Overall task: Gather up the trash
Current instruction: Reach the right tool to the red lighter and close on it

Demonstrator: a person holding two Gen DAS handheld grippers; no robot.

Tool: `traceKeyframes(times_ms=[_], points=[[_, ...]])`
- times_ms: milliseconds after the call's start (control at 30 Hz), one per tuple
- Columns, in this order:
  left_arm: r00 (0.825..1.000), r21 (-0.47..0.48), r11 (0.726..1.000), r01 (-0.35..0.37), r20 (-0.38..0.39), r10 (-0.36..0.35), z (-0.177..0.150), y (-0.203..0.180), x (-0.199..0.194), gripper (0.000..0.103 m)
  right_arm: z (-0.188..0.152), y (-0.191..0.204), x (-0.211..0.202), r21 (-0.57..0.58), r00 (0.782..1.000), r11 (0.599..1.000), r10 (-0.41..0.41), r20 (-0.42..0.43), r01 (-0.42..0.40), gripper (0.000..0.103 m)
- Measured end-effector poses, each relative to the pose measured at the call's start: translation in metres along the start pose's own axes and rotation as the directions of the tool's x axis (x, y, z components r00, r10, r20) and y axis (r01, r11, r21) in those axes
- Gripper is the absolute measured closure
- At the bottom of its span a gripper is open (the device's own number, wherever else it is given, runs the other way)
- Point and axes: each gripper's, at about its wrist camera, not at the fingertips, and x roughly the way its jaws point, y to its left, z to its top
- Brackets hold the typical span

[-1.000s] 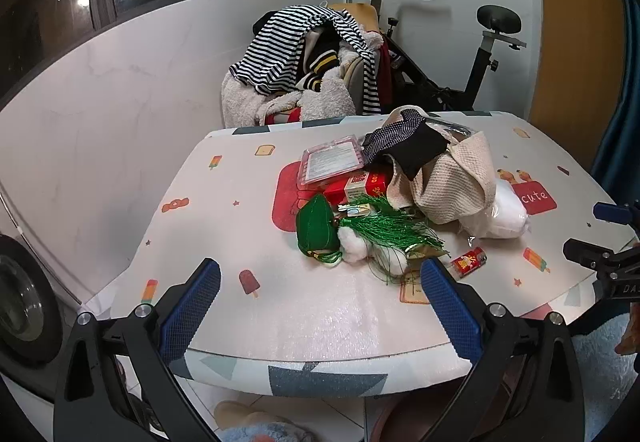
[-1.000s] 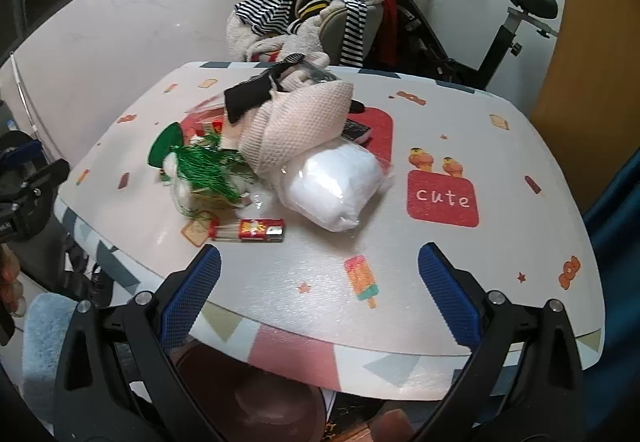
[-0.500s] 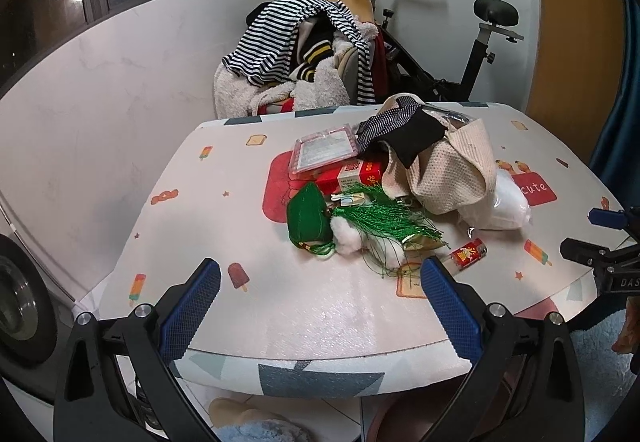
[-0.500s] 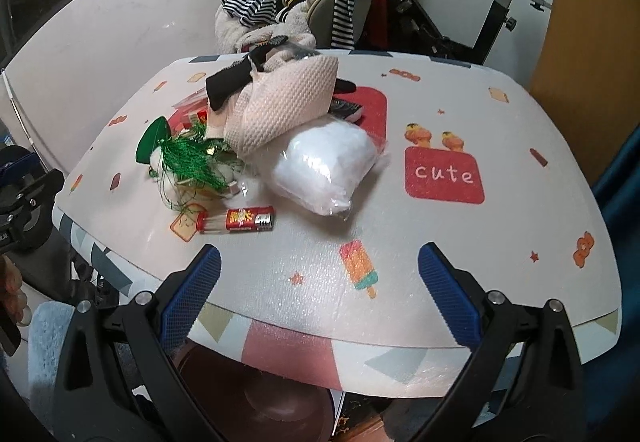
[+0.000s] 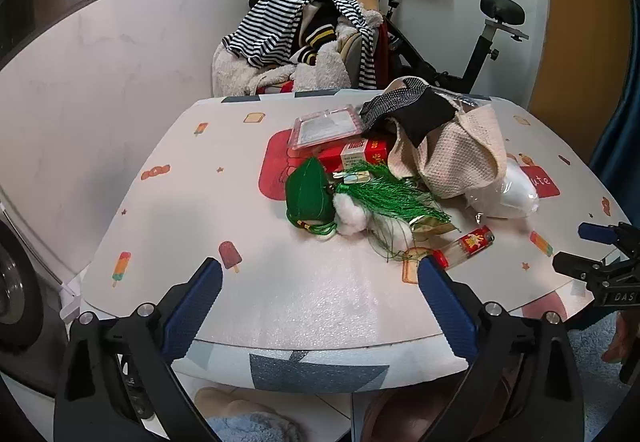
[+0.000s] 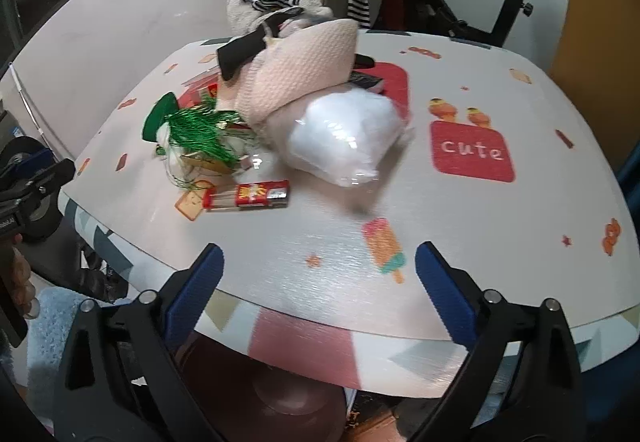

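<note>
Right wrist view: right gripper empty, jaws closing a bit, nothing between them
Left gripper: spread wide, empty
Trash: lighter and green tassel on the table
Tip: come in low over the lighter (nearest, easy grab)
Left-only: clear packet

A patterned table carries a clutter pile — beige cloth, green tassel, lighter, clear bag.

A faintly glossy, printed surface carries a waffle-knit beige cloth, shiny green tassel threads, a crinkled clear plastic bag and a glossy red lighter.
</note>
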Motion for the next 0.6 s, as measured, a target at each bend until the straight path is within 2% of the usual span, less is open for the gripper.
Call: traceKeyframes(times_ms=[200, 300, 367, 467, 600], points=[[1.000, -0.079, 0.997, 0.016, -0.022, -0.018, -0.005, 0.020, 0.009, 0.009, 0.008, 0.027, 0.035, 0.009, 0.998, 0.999, 0.053, -0.037, -0.053, 0.009], [0.999, -0.129, 0.991, 0.027, -0.034, -0.031, -0.007, 0.032, 0.013, 0.013, 0.016, 0.041, 0.053, 0.010, 0.997, 0.998, 0.054, -0.057, -0.054, 0.007], [0.999, -0.158, 0.987, 0.031, -0.039, -0.038, -0.008, 0.039, 0.014, 0.015, 0.023, 0.053, 0.067, -0.009, 0.997, 0.999, 0.038, -0.073, -0.039, 0.006], [0.998, -0.191, 0.981, 0.038, -0.046, -0.047, -0.009, 0.046, 0.016, 0.017, 0.030, 0.069, 0.084, -0.051, 0.995, 0.998, -0.031, -0.090, 0.027, 0.006], [0.997, -0.219, 0.975, 0.048, -0.055, -0.062, -0.010, 0.054, 0.021, 0.020, 0.036, 0.079, 0.102, -0.055, 0.991, 0.997, -0.067, -0.117, 0.061, 0.006]])
